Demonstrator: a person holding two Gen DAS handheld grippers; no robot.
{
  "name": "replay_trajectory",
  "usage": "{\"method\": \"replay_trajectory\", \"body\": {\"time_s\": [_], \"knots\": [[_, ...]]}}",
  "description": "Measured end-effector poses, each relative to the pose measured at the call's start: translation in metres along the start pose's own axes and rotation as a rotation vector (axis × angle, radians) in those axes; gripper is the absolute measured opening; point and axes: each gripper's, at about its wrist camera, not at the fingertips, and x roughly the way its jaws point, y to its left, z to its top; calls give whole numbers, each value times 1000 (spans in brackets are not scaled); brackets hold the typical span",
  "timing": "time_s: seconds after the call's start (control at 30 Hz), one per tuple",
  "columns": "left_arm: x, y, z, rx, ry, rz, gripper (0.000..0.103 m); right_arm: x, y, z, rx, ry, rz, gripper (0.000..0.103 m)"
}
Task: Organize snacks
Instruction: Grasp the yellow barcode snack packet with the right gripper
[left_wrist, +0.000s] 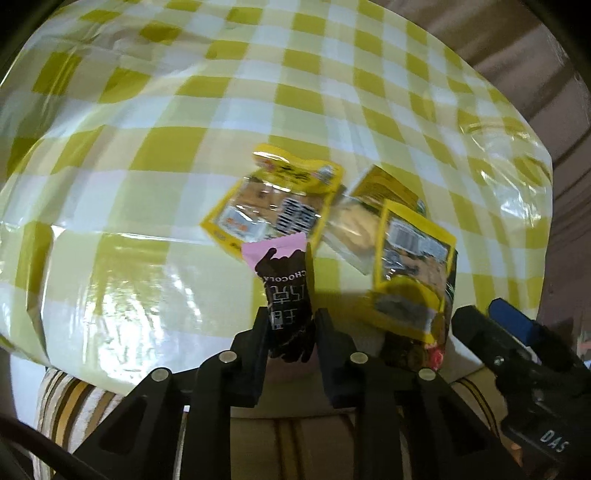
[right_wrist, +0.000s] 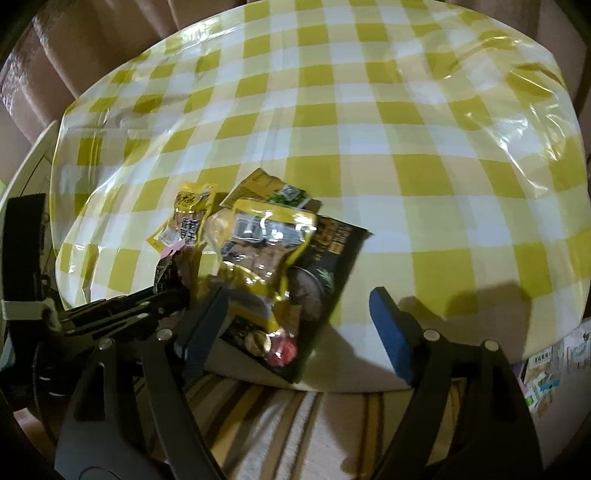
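- Round table under a yellow-and-white checked plastic cloth (right_wrist: 369, 122); striped cushion (right_wrist: 288, 417) below its near edge.
- Chocolate bar packet (left_wrist: 290, 295), dark with a pink end, is clamped upright in the nearly closed left gripper (left_wrist: 291, 332), at the table's near edge.
- Other snacks lie in an overlapping heap just beside it: yellow packets (right_wrist: 258, 251) on a black pouch (right_wrist: 325, 280).
- Right gripper (right_wrist: 295, 325) gapes wide over that pouch, empty.
- Judgement: sorting barely begun; heap unsorted.
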Motion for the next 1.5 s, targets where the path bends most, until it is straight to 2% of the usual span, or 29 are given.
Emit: {"method": "replay_trajectory", "body": {"time_s": [0.1,0.53,0.73,0.77,0.8,0.83,0.9,1.23,1.5], "knots": [[-5,10,1,-15,-12,-3,17,8,10,3,-13,11,-7,82],[-18,40,-7,-71,-53,-35,13,38,40,15,-79,43,-85,82],[-19,36,-9,-64,-65,-34,13,50,50,18,-119,58,-146,82],[-20,36,-9,-65,-67,-36,13,50,51,18,-126,57,-151,79],[-20,36,-10,-65,-70,-38,13,50,52,17,-132,52,-165,67],[-19,33,-8,-64,-73,-38,13,49,53,17,-138,45,-187,65],[-22,33,-10,-64,-80,-43,13,47,52,16,-139,37,-184,56],[-38,33,-19,-58,-118,-52,13,26,39,11,-99,-1,-62,53],[-47,19,-21,-29,-138,-39,13,7,24,5,-65,-21,-32,53]]}}
